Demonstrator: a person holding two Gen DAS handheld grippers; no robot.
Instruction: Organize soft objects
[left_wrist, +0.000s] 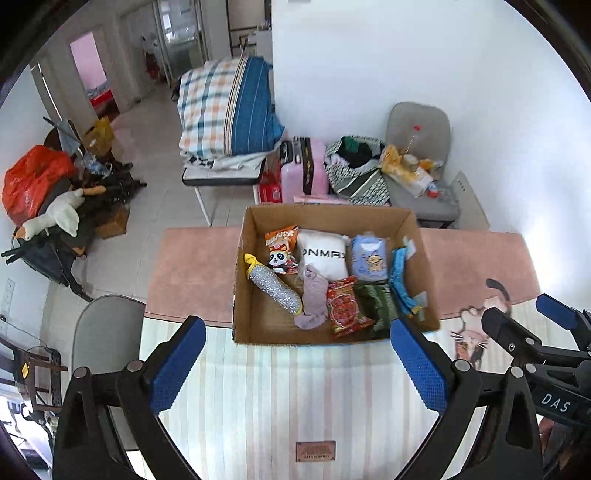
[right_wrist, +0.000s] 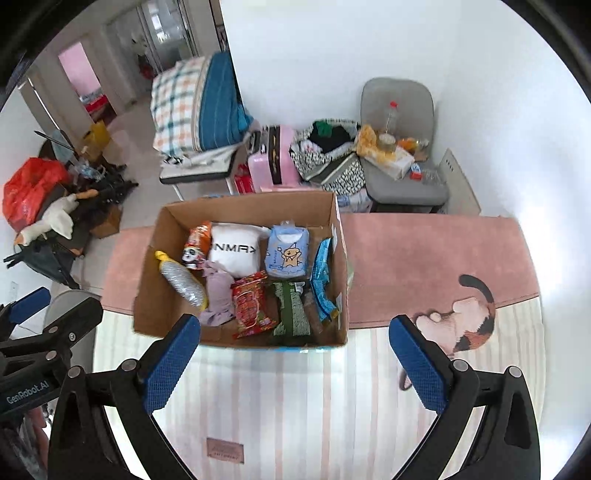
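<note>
Right wrist: whole cat print (right_wrist: 469, 317); left wrist: partial.

Left gripper (left_wrist: 298, 363) and right gripper (right_wrist: 294, 360) hover side by side, fingers spread.

Striped mat (left_wrist: 295, 387); cardboard box (left_wrist: 258, 325) on it

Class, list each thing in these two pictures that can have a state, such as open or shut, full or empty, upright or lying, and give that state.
Left gripper: open, holding nothing.
Right gripper: open, holding nothing.
Cardboard box: open on top, partly filled.
White pillow: lying in the box.
Silver sponge: lying in the box.
Purple cloth: crumpled in the box.
Red packet: lying flat.
Pink suitcase: upright, shut.
</note>
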